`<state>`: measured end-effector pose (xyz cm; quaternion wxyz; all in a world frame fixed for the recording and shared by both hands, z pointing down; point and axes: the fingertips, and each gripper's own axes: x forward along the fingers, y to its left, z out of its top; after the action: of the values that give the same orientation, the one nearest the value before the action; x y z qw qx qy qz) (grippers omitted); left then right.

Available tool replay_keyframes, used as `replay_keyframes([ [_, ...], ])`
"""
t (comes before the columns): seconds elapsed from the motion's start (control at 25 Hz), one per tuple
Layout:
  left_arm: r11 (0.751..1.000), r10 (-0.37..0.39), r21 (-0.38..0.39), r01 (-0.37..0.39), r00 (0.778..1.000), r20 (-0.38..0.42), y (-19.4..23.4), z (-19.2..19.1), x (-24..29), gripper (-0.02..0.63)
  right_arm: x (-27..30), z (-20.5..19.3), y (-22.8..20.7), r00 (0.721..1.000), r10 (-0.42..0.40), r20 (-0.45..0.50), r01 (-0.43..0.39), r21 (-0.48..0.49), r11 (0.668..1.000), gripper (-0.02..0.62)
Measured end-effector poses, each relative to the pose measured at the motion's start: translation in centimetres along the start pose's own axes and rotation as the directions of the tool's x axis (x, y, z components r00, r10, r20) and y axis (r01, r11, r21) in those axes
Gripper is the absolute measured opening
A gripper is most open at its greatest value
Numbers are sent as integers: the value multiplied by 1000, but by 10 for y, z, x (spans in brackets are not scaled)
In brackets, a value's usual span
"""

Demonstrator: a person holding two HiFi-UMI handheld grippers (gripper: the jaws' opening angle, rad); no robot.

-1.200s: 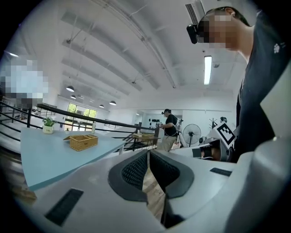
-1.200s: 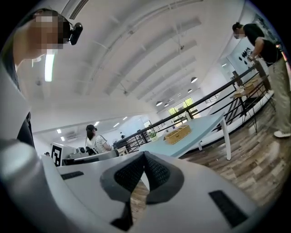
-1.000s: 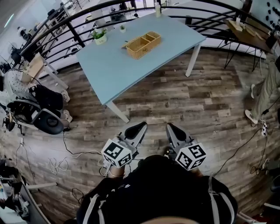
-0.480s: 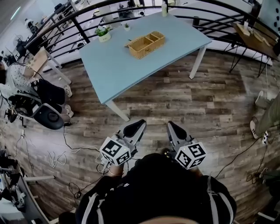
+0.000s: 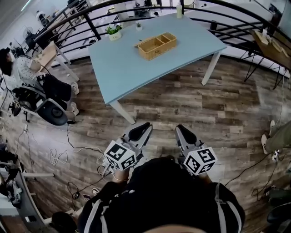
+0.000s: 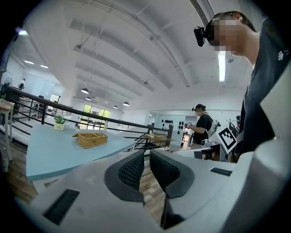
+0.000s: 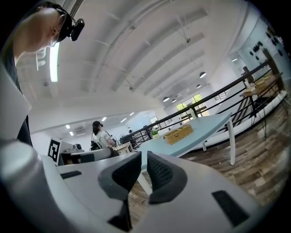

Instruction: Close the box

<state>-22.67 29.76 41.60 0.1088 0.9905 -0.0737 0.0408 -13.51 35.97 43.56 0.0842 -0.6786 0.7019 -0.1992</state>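
The box (image 5: 157,45) is a woven wicker one with an open, divided top. It stands near the far side of the light blue table (image 5: 132,73), and shows small in the left gripper view (image 6: 92,139) and the right gripper view (image 7: 178,134). I stand on the wooden floor, well short of the table. My left gripper (image 5: 145,127) and right gripper (image 5: 181,129) are held side by side close to my body and point toward the table. In its own view the left gripper (image 6: 146,155) is shut on nothing. The right gripper (image 7: 141,157) is shut and empty too.
A small potted plant (image 5: 113,32) and a bottle (image 5: 179,10) stand at the table's far edge, with a black railing (image 5: 236,11) behind. At left is an office chair (image 5: 51,111) with a seated person; cables (image 5: 59,157) lie on the floor. Another person (image 6: 200,129) stands behind me.
Both grippers have drifted a little toward the table, jaws unchanged. The person at the right edge of the head view has walked almost out of it; a seated person has come into view at left.
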Motion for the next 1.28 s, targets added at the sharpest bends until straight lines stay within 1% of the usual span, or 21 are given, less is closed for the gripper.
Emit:
replay_keyframes([
  [0.24,1000,0,-4,0,1000,-18,-6,-7,-1,26,-12,0,-5,1000,-21,14,21,-1,1000,51],
  [0.52,1000,-29,6,30,999,-14,-6,2,14,26,-17,1,-16,998,-58,-2,58,10,998,55],
  [0.72,999,-39,11,39,999,2,10,5,23,27,-11,13,-22,996,-84,33,85,-35,996,60],
  [0.88,997,-78,4,78,997,7,24,14,47,28,1,20,-39,991,-132,27,132,-31,991,63],
  [1.0,995,-101,-7,101,995,4,37,15,56,28,14,20,-49,987,-159,15,159,-17,987,64],
  [1.28,991,-132,-24,132,991,-4,80,24,75,28,59,37,-53,984,-179,16,179,-23,984,69],
])
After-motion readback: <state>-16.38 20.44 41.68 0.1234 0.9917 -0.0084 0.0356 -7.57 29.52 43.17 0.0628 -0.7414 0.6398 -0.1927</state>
